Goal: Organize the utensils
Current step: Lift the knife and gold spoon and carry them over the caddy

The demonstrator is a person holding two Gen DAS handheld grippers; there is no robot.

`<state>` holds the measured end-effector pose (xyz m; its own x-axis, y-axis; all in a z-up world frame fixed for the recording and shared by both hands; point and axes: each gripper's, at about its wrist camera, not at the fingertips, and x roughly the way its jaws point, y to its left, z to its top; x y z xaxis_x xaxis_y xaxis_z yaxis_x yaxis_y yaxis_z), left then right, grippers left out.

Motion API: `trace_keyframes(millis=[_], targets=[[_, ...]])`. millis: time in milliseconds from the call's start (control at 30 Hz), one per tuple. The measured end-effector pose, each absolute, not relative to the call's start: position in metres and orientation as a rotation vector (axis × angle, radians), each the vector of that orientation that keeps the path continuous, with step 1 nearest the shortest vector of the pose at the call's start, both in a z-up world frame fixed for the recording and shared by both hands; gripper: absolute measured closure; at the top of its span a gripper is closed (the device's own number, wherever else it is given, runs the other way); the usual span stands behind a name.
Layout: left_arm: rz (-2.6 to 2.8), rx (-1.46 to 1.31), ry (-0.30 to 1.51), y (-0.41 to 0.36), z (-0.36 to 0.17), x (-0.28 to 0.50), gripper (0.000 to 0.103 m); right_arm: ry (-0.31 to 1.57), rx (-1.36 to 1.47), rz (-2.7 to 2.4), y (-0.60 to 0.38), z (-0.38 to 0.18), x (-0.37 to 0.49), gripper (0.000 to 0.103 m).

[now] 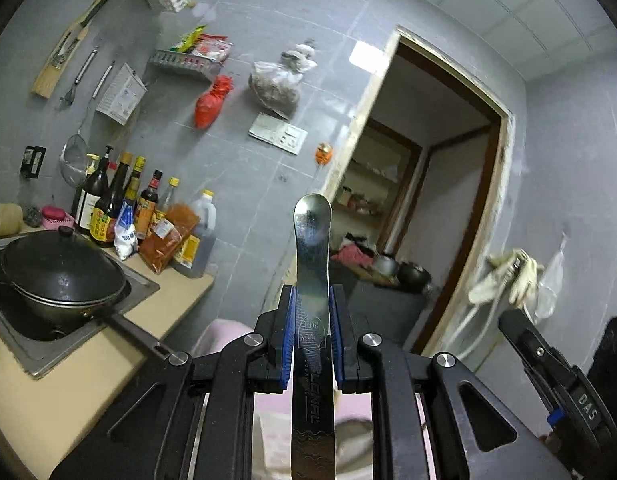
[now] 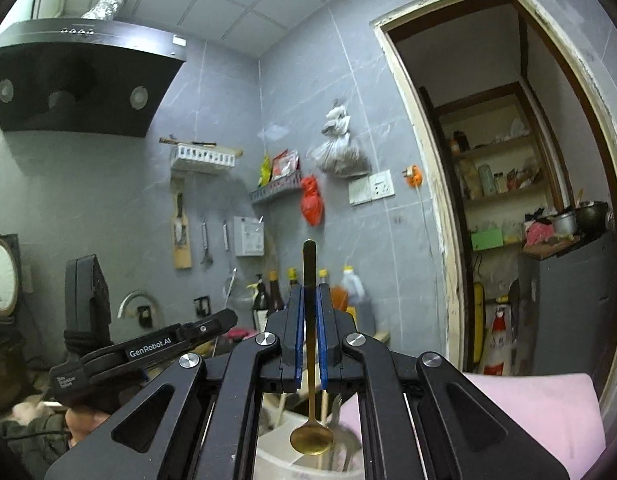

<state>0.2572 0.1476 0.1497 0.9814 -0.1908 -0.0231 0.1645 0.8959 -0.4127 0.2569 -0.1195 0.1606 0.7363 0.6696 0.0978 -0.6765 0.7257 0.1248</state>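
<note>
My left gripper (image 1: pixel 312 296) is shut on a flat steel utensil handle (image 1: pixel 311 264) with engraved lettering; its rounded end points up and away, and its working end is hidden below the frame. My right gripper (image 2: pixel 309 296) is shut on the thin handle of a gold spoon (image 2: pixel 311 436); the bowl hangs down toward me over a white utensil holder (image 2: pixel 280 452) with sticks in it. Both grippers are raised in the air. The right gripper also shows at the right edge of the left wrist view (image 1: pixel 548 364). The left gripper's body shows at the left of the right wrist view (image 2: pixel 148 352).
A black wok (image 1: pixel 60 276) sits in the sink (image 1: pixel 144 286) on the beige counter (image 1: pixel 176 304), with sauce bottles (image 1: pixel 120 204) behind. Utensils, a white rack (image 2: pixel 202 158) and bags hang on the grey tiled wall. A doorway (image 2: pixel 508 200) opens right. A pink cloth (image 2: pixel 548 408) lies below.
</note>
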Motion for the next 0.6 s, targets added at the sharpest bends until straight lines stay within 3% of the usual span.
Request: trace_keyframes(millis=[600], targets=[[-0.003, -0.399, -0.02, 0.149, 0.101, 0.278, 0.09, -0.011, 0.232, 0.688, -0.118, 0.108, 0.3, 0.099]])
